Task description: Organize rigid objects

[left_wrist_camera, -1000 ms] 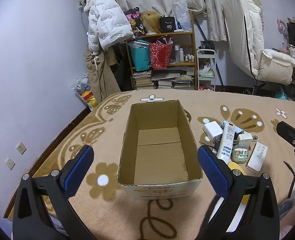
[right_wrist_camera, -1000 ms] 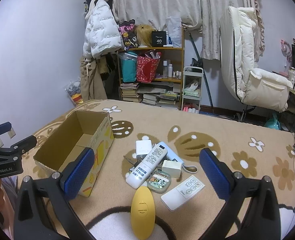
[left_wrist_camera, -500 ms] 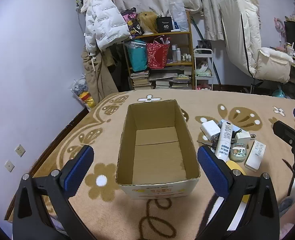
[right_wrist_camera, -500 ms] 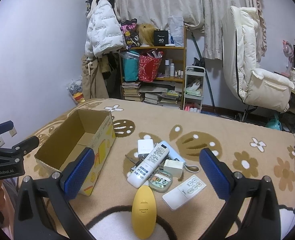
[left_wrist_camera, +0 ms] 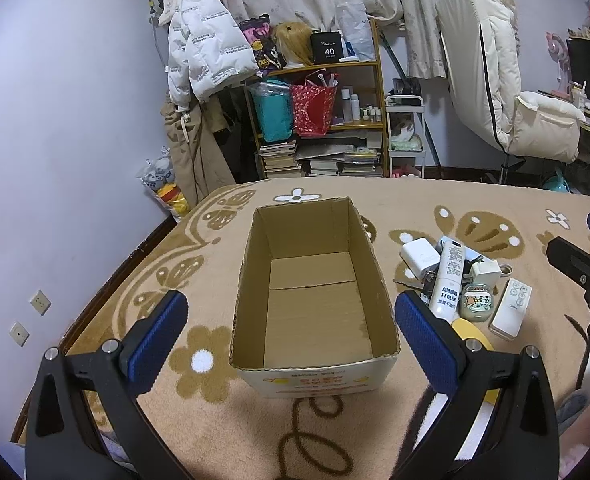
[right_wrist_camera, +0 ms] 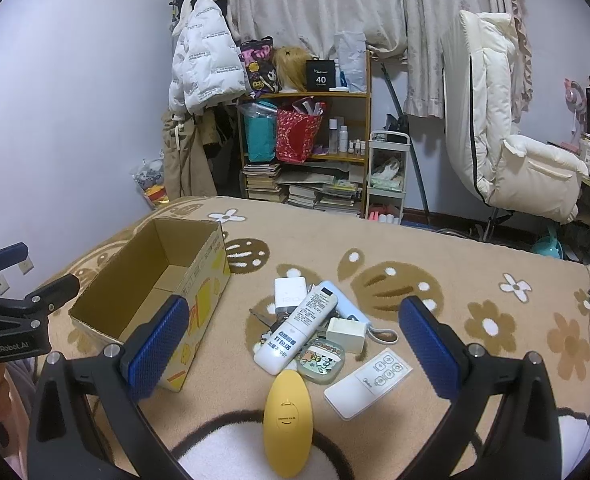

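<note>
Nothing packed yet: both tools spread wide, holding nothing.
Cardboard box point(left_wrist_camera: 315, 292) sits empty mid-frame; right tool point(right_wrist_camera: 295, 344) should next descend on the yellow oval object point(right_wrist_camera: 287, 420).

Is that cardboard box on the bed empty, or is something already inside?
Empty: the cardboard box shows only its bare bottom.

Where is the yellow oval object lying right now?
In the right wrist view, the yellow oval object lies on the blanket, nearest the camera, just in front of the long white remote and the round tin.
</note>
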Demonstrator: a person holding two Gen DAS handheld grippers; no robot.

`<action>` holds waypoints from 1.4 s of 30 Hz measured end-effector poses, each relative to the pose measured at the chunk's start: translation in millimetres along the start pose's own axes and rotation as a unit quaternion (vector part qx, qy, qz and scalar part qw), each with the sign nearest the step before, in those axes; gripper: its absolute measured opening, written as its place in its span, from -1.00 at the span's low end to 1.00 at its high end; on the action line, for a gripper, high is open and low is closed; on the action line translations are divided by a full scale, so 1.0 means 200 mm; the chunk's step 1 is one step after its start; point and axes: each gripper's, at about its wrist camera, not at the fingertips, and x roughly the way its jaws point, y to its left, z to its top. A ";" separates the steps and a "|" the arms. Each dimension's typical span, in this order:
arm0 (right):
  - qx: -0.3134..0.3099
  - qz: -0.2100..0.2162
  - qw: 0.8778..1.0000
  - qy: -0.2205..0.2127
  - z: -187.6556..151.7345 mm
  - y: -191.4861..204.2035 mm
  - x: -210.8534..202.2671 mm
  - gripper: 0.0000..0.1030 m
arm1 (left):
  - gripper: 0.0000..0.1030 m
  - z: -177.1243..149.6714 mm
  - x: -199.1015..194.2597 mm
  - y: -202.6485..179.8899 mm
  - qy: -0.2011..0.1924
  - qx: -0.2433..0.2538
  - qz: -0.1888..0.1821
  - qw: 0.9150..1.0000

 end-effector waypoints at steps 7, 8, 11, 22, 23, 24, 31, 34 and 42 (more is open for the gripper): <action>0.000 0.001 1.000 0.002 0.01 0.00 0.00 1.00 | 0.99 0.00 0.00 0.00 0.001 -0.001 0.000 1.000; -0.001 0.001 1.000 0.002 0.01 0.00 0.00 1.00 | 0.99 -0.01 0.00 -0.01 0.000 -0.001 0.000 1.000; -0.001 0.001 1.000 0.002 0.01 0.00 0.00 1.00 | 0.99 -0.01 0.00 -0.01 0.002 0.000 0.001 1.000; -0.001 0.001 1.000 0.002 0.01 0.00 0.00 1.00 | 0.99 -0.01 0.00 -0.02 -0.002 0.000 0.004 1.000; -0.002 0.000 1.000 0.002 0.01 0.00 0.00 1.00 | 0.99 -0.01 0.00 -0.02 -0.004 0.000 0.005 1.000; -0.001 0.001 1.000 0.002 0.01 0.00 0.00 1.00 | 0.99 -0.01 0.00 -0.01 -0.006 -0.001 0.006 1.000; 0.001 0.008 1.000 0.002 0.00 0.00 0.01 1.00 | 0.99 0.01 0.04 0.01 0.006 -0.014 0.001 1.000; 0.009 0.015 1.000 0.006 0.01 -0.01 0.05 1.00 | 0.99 0.05 0.06 0.01 0.013 -0.017 0.003 1.000; -0.006 0.028 0.999 0.043 0.06 0.02 0.18 1.00 | 0.99 0.16 0.17 0.07 0.047 -0.021 0.010 0.999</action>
